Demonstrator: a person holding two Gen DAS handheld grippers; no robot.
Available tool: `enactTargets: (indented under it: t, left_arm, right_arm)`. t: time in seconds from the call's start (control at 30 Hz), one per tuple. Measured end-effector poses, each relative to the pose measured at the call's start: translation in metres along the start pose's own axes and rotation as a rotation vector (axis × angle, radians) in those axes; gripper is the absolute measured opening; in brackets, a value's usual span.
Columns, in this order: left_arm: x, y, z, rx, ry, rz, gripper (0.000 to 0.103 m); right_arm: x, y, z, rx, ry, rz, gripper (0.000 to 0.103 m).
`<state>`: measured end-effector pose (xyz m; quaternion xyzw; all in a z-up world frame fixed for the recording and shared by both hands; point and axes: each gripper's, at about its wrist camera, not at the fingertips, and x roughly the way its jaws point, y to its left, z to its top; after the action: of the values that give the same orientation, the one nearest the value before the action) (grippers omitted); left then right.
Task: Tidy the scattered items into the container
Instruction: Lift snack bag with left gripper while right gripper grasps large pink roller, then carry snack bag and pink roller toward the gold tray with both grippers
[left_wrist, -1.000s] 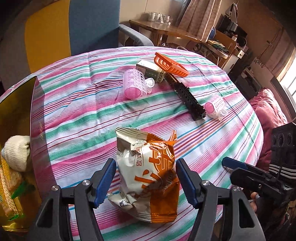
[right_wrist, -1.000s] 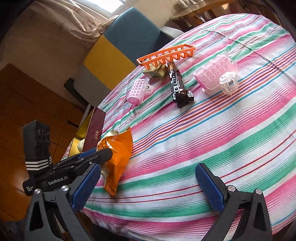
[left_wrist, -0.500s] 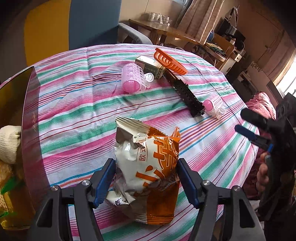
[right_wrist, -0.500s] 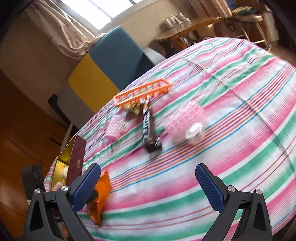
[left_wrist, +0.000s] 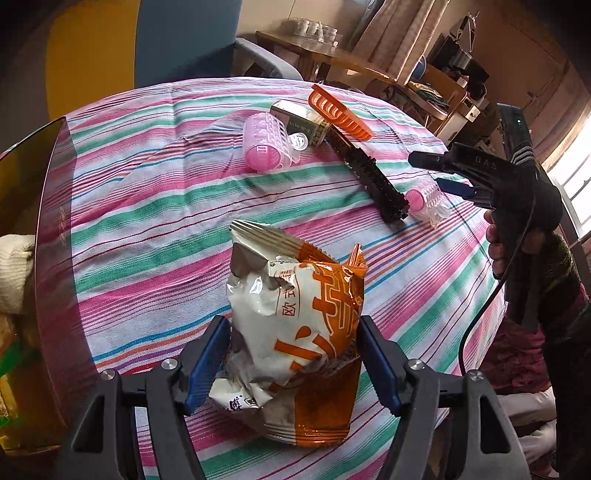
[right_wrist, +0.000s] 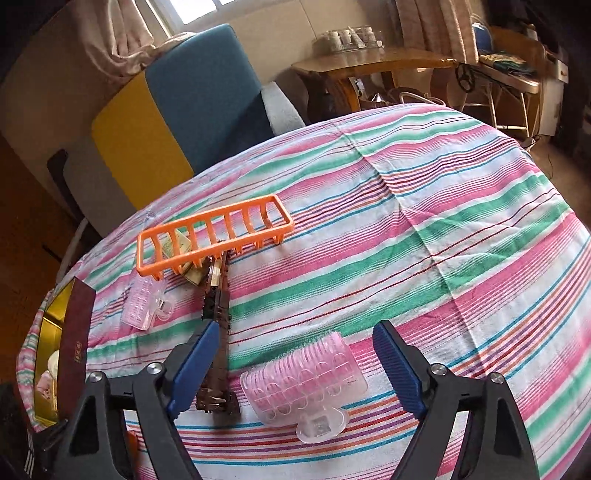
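Both claws: left claw (left_wrist: 291, 363) clamps snack bag (left_wrist: 295, 332); right claw (right_wrist: 295, 363) wide, straddling pink roller (right_wrist: 304, 382).

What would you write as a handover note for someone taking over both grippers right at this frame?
Left gripper: jaws shut on the snack bag, held over the striped tablecloth.
Right gripper: jaws open and empty, lined up around the near pink hair roller without touching it.
Container: gold box at the table's left edge, already holding a white knit item.
Left on the cloth: near roller, far pink hair roller, dark brick strip, orange rack and a small green-gold box beneath it.
Next, probably: drop the bag in the container and close on the near roller.
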<state>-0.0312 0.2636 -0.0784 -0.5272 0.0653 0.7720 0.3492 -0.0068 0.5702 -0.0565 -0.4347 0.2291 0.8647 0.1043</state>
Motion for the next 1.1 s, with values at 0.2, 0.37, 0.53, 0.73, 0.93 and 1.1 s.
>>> enactTargets:
  t: [0.2,0.37,0.53,0.73,0.93,1.1]
  left_arm:
    - [0.0,-0.002,-0.002,0.009,-0.003,0.008,0.072]
    - [-0.002,-0.003,-0.007,0.004,0.003,-0.005,0.071]
    - [-0.007,-0.004,-0.018,-0.014,0.008,-0.017,0.071]
    - [-0.012,-0.005,-0.03,-0.031,0.012,-0.022,0.071]
    - [-0.015,-0.002,-0.034,-0.034,0.007,-0.041,0.071]
    - [-0.018,0.0,-0.038,-0.036,0.007,-0.046,0.071]
  right_arm:
    - [0.001,0.006,-0.023,-0.083,0.049,-0.034,0.071]
    - [-0.018,0.023,-0.056,-0.242,0.053,0.033,0.071]
    - [-0.029,0.043,-0.084,-0.431,0.103,0.122,0.073]
    - [-0.034,0.038,-0.093,-0.325,0.12,0.142,0.093]
    - [-0.053,0.041,-0.114,-0.187,0.056,0.09,0.099]
    - [-0.049,0.054,-0.127,-0.179,0.032,0.013,0.102]
